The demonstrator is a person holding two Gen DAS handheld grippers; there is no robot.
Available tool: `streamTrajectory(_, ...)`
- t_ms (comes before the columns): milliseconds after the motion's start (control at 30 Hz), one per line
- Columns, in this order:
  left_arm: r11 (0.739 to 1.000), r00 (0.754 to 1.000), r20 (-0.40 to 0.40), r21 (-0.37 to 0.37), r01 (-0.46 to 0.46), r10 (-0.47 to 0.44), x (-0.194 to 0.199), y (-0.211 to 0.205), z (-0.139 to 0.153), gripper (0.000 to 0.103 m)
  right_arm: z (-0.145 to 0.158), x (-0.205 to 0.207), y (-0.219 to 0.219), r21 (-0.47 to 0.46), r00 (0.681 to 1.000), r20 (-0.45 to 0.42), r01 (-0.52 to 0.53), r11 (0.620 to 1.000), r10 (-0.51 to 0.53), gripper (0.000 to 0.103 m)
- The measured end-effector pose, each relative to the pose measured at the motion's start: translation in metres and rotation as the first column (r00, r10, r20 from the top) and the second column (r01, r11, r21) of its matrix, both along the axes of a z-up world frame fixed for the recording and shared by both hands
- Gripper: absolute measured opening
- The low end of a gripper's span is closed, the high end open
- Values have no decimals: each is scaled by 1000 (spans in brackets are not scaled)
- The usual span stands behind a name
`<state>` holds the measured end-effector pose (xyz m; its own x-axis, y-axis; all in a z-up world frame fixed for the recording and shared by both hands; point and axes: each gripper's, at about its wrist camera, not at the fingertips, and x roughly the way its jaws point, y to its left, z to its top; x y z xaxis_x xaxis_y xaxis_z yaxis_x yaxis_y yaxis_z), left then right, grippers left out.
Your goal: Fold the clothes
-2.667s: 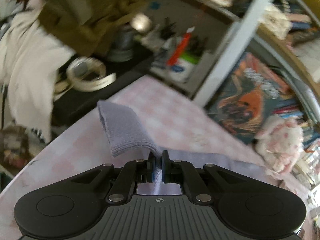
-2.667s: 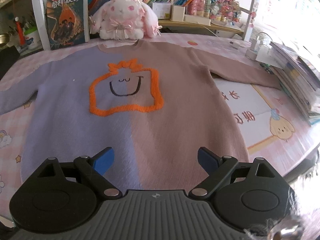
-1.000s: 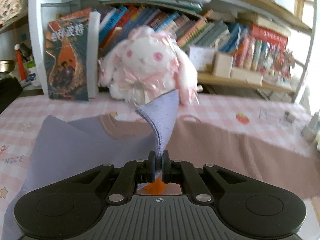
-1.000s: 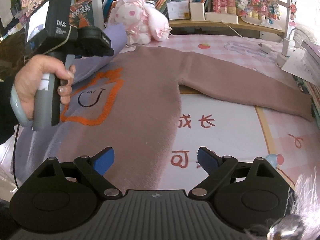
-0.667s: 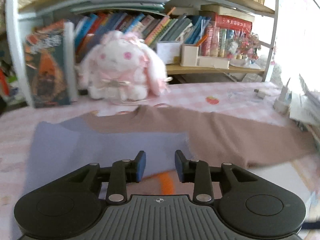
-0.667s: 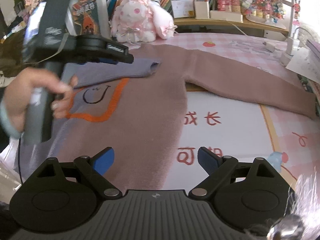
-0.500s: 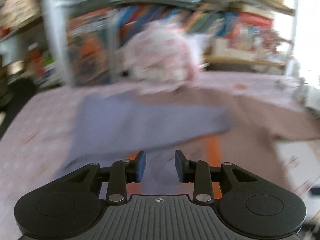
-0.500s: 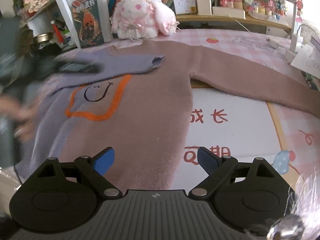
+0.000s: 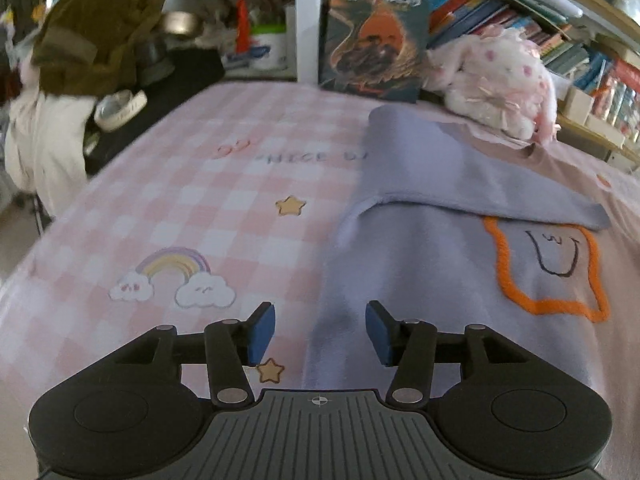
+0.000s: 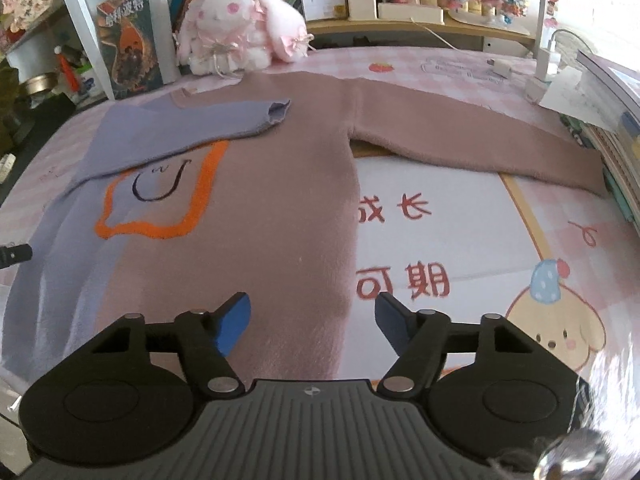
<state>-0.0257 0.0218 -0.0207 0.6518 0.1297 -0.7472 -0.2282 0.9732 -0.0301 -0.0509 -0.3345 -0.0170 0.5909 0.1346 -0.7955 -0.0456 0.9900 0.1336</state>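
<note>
Left tongs [image 9: 320, 330]: jaws partway apart and opening, nothing held. The lavender side hem of the sweater [image 9: 420, 280] lies on the bench below and between the pads, not pinched.

Right tongs [image 10: 312, 322]: jaws somewhat wider, closing, empty. The pink-brown lower edge of the sweater sits beneath the gap; pads not pressing it.

Sweater flat on the bench [image 9: 200, 200], front up, hem toward the tongs, neck toward the shelves. Half lavender, half pink-brown, with an orange outlined smiling face [image 10: 160, 200] on the chest. Lavender sleeve [image 10: 192, 128] lies folded in across the chest, cuff pointing toward the middle. Pink-brown sleeve [image 10: 480, 144] lies stretched straight out sideways over the printed mat, well apart from the body.

Key relation: the unfolded sleeve runs away to the right of the right tongs, long axis crosswise to the body; its cuff is far out. The right hand is plainly nearer; a likely next move is folding that sleeve inward.

Writing: bench cover reads "NICE" [image 9: 316, 157], partly covered; mat shows large red Chinese characters [image 10: 400, 280], some upside down. Beyond, a plush rabbit [image 10: 236, 36] and a standing book [image 10: 128, 40] with a Chinese title, then shelves of books.
</note>
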Motion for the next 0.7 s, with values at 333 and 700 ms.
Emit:
streamTrajectory(333,985,998,-7,-157,64,-66,2,16,-5,5,-5,-8,17,-26,997,-26,75,997,-76,35)
streamTrajectory(700,990,999,26,-134,34,-31,11,46,2,3,-7,-1,44,17,999,-21,49,999,-49,12)
